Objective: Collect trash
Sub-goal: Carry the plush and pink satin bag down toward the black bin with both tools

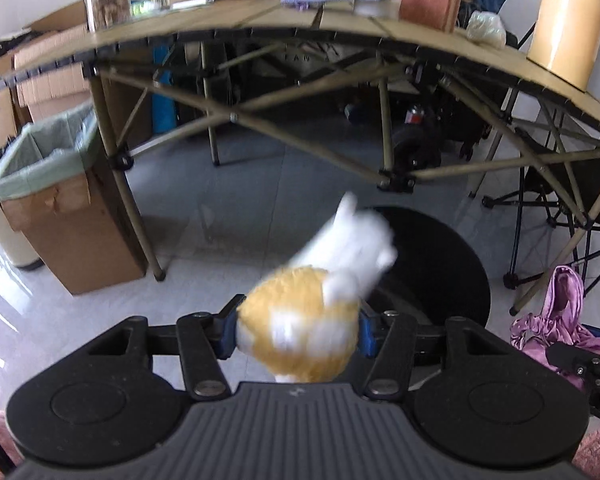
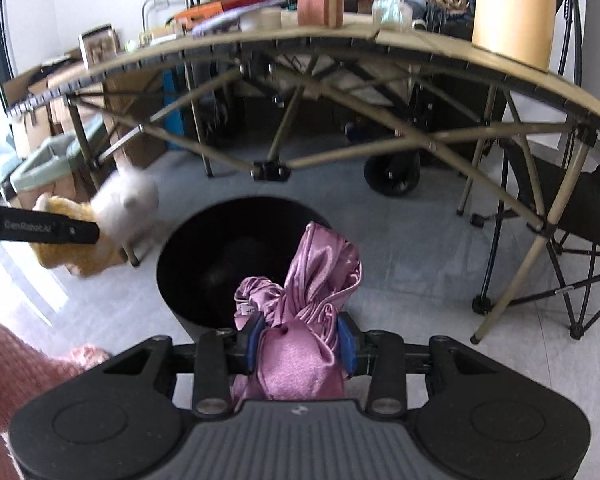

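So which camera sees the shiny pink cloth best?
The right wrist view: the pink cloth fills the middle, pinched in the right gripper. The left wrist view shows only a bunch at its right edge.

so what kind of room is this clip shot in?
Probably a spare room or home workspace used for storage, not a tidy living area. A folding camp table piled with clutter, stacked cardboard boxes against the wall, and a folding chair on the tiled floor suggest it.

A black bin (image 2: 220,240) and a lined cardboard box (image 1: 80,232) stand on the tiled floor (image 1: 228,208).
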The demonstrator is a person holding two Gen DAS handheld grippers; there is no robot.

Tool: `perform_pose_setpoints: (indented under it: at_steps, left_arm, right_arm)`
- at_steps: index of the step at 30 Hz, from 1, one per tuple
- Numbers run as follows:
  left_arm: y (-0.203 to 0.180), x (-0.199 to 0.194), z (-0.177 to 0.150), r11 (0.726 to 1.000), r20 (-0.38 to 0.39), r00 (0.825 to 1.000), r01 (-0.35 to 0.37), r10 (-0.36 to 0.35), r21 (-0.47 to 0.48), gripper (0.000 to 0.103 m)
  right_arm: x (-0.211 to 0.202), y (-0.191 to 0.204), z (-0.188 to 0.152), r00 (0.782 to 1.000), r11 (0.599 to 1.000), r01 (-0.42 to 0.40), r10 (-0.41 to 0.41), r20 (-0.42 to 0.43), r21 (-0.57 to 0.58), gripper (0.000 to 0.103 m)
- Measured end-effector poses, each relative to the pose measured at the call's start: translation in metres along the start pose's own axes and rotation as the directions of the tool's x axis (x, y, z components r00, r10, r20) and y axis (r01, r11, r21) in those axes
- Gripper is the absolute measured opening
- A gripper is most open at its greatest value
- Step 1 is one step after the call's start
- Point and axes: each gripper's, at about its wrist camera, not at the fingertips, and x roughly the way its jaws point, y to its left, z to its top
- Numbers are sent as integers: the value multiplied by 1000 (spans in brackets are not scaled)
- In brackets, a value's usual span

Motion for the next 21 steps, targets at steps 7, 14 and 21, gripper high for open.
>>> perform_pose_setpoints:
  at_steps: [7,14,21]
  left_arm:
    - [16,14,0,998,-48,998,38,-40,-50,47]
    - [20,13,4,998,-60,998,25,-28,-56,48]
    - [22,11,6,999,-89,996,-35,32,-33,48]
  right_arm:
    - [14,-3,0,999,1000,15,-14,-41,11,37]
    - [20,-8,3,999,1000,15,-14,-50,25,37]
    - [24,-13,2,997,998,31,-28,-68,48,37]
